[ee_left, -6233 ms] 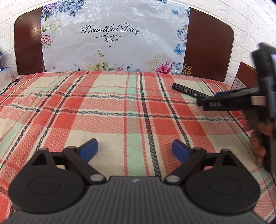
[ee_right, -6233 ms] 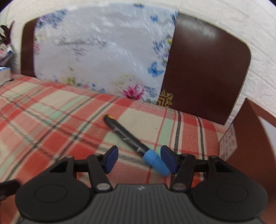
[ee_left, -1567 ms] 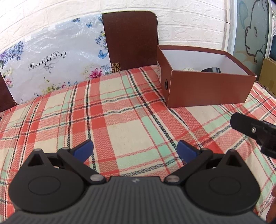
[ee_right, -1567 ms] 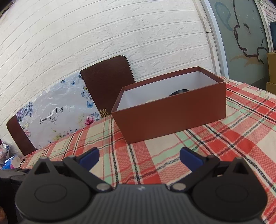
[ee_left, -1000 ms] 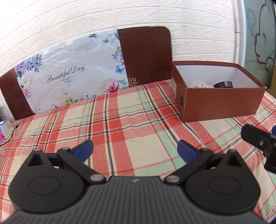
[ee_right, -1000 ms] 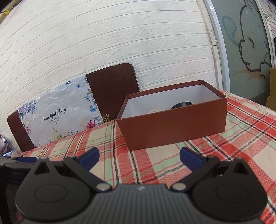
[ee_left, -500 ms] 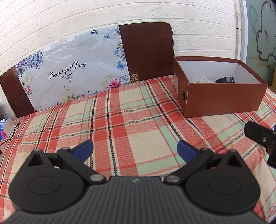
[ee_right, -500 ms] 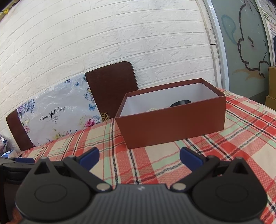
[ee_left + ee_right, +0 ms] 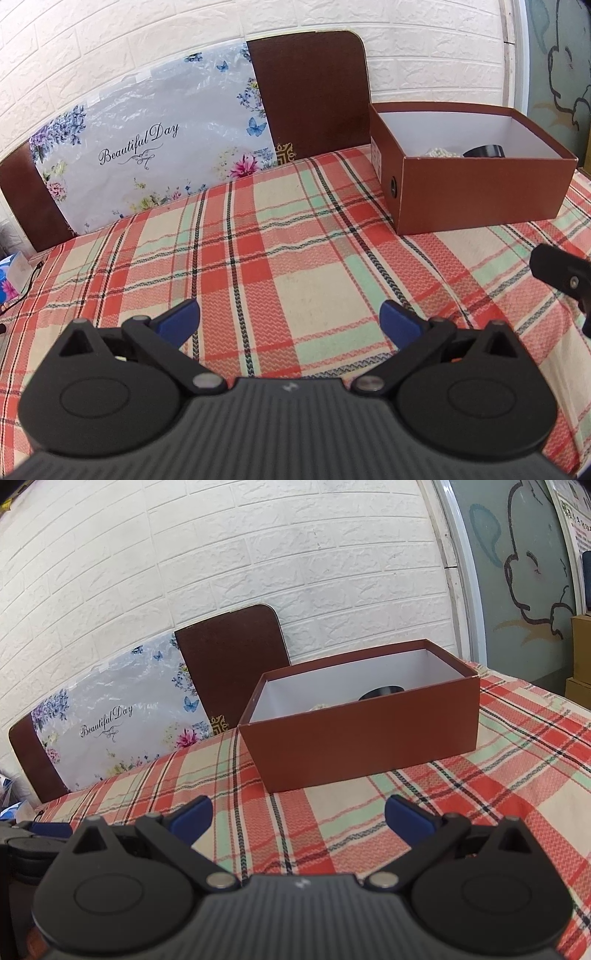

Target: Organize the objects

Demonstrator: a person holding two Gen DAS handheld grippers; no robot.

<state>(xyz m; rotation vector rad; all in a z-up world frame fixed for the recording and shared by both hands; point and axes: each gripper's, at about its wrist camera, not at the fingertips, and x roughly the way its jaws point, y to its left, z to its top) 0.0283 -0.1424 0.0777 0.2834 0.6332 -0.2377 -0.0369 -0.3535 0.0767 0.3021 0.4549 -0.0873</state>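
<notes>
A brown cardboard box (image 9: 480,192) with a white inside stands on the plaid tablecloth (image 9: 295,258) at the right; it also shows in the right wrist view (image 9: 362,746). Inside it lie a black round object (image 9: 484,151) and a whitish beaded thing (image 9: 441,152). My left gripper (image 9: 290,321) is open and empty over the cloth, left of the box. My right gripper (image 9: 297,818) is open and empty, in front of the box. Part of the right gripper shows at the right edge of the left wrist view (image 9: 561,273).
A brown chair back (image 9: 310,96) with a floral "Beautiful Day" plastic sheet (image 9: 147,147) stands behind the table against a white brick wall. A blue-and-white packet (image 9: 11,273) lies at the far left edge. Cardboard cartons (image 9: 580,657) stand at the far right.
The marker seen six seconds ago is out of view, and both grippers have drawn back from the box. In the last second both views have barely shifted.
</notes>
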